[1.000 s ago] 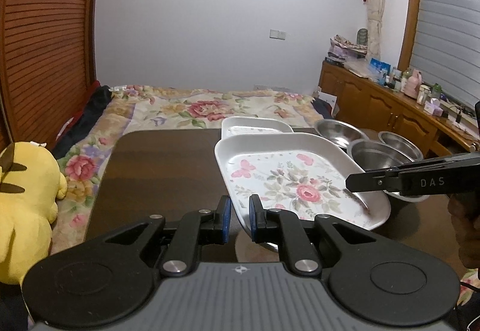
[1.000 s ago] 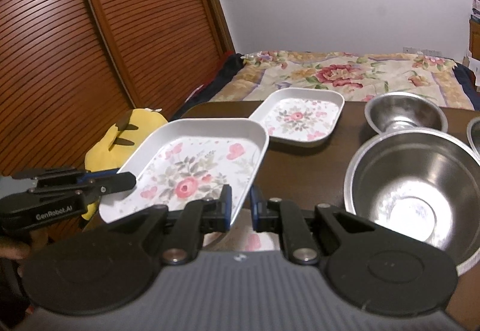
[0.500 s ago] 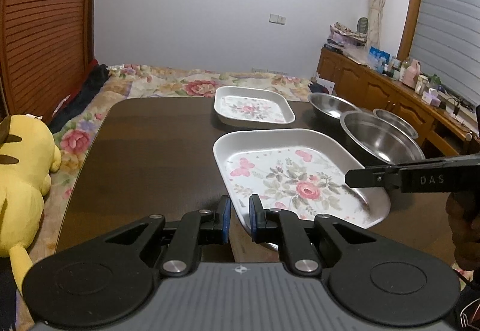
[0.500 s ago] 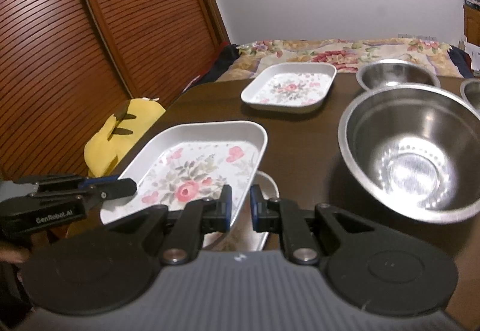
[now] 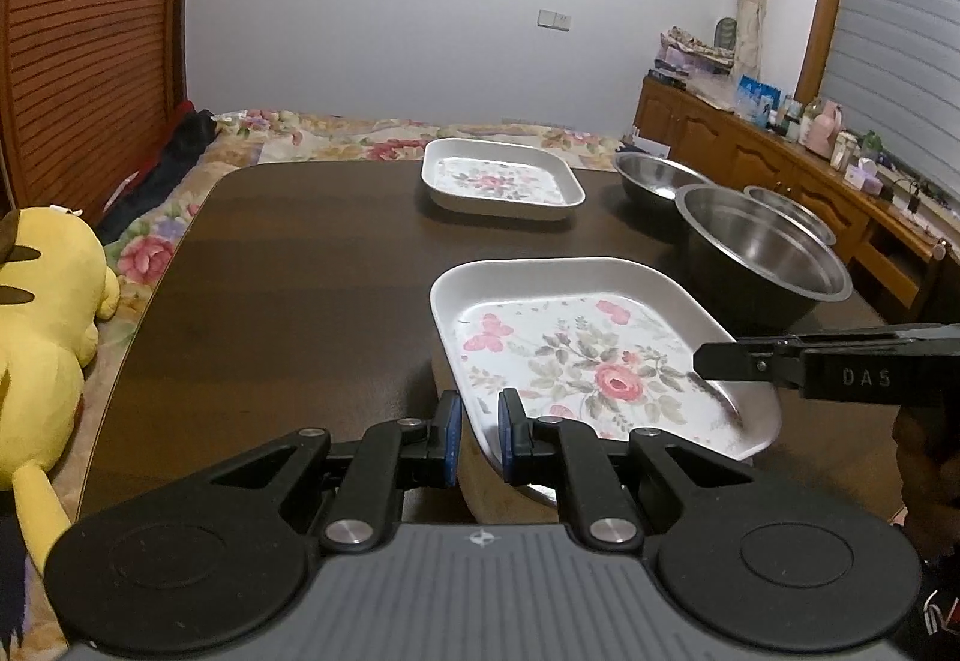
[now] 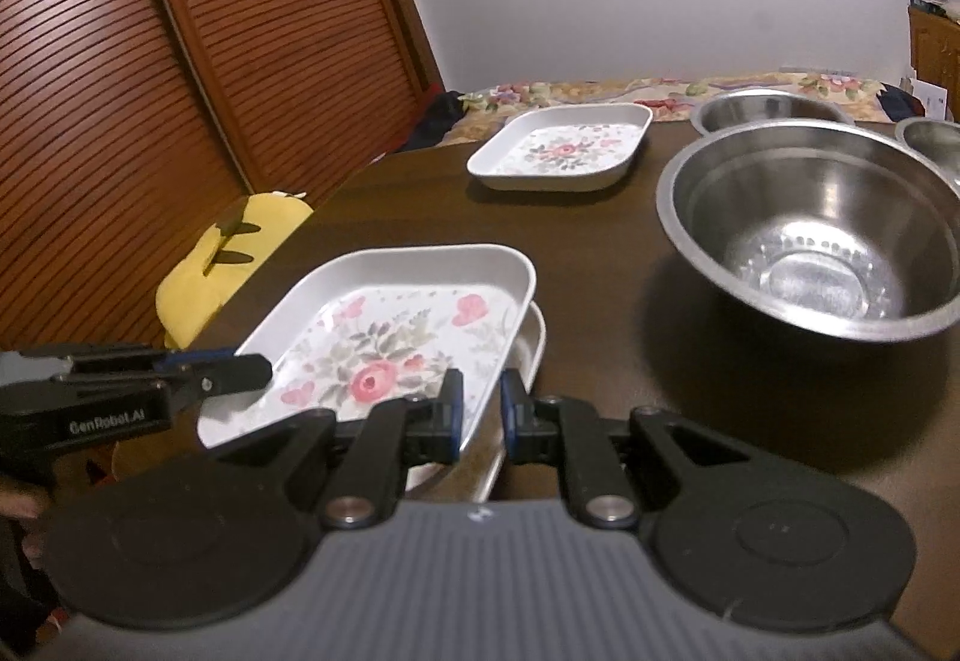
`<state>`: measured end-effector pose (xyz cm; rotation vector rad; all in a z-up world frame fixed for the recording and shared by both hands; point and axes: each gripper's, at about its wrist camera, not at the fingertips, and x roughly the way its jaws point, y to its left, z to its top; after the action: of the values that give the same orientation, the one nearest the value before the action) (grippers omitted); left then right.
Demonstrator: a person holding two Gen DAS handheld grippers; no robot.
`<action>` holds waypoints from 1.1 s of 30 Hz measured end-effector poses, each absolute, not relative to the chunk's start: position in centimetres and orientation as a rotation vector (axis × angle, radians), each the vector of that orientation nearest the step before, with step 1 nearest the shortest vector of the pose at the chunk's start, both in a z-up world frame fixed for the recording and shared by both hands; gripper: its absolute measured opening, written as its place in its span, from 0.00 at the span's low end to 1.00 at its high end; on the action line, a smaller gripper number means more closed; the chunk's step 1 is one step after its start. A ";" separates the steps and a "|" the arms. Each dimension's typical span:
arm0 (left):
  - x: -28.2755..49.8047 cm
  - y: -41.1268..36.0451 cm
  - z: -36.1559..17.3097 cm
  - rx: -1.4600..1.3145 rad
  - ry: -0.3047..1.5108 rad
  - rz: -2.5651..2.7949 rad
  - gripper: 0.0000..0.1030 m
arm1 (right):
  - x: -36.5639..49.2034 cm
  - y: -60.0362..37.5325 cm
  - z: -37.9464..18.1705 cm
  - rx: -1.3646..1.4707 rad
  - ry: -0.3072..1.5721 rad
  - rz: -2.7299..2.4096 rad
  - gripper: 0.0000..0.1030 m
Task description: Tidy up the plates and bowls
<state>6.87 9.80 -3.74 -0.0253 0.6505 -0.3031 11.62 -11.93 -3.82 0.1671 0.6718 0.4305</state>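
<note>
"DAS" is printed on the right tongs (image 5: 714, 361), "GenRobot.AI" on the left tongs (image 6: 252, 370). Each clamps an opposite rim of the floral tray (image 5: 588, 355), held over another tray (image 6: 531, 346) at the bench's (image 5: 288, 277) near edge. A second floral tray (image 5: 501, 178) and three empty steel bowls (image 6: 810, 235) sit beyond. Since a second ago the held tray has come lower, toward the bench.

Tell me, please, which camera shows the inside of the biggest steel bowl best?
The right wrist view: the biggest steel bowl sits close, open down to its shiny bottom. The left wrist view catches it side-on at the right, showing mostly rim and inner wall.
</note>
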 end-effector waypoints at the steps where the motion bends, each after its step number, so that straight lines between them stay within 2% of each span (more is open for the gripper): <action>1: 6.9 9.8 -3.7 -0.020 0.651 -0.301 0.14 | 11.5 -11.9 -4.0 0.169 0.673 0.430 0.15; 33: 7.4 9.9 -5.7 -0.025 0.684 -0.285 0.14 | 10.7 -11.7 -4.4 0.137 0.611 0.413 0.17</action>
<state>7.42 9.93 -5.73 -0.0246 0.6843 -0.2851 10.72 -11.66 -4.39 0.1372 0.6112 0.4131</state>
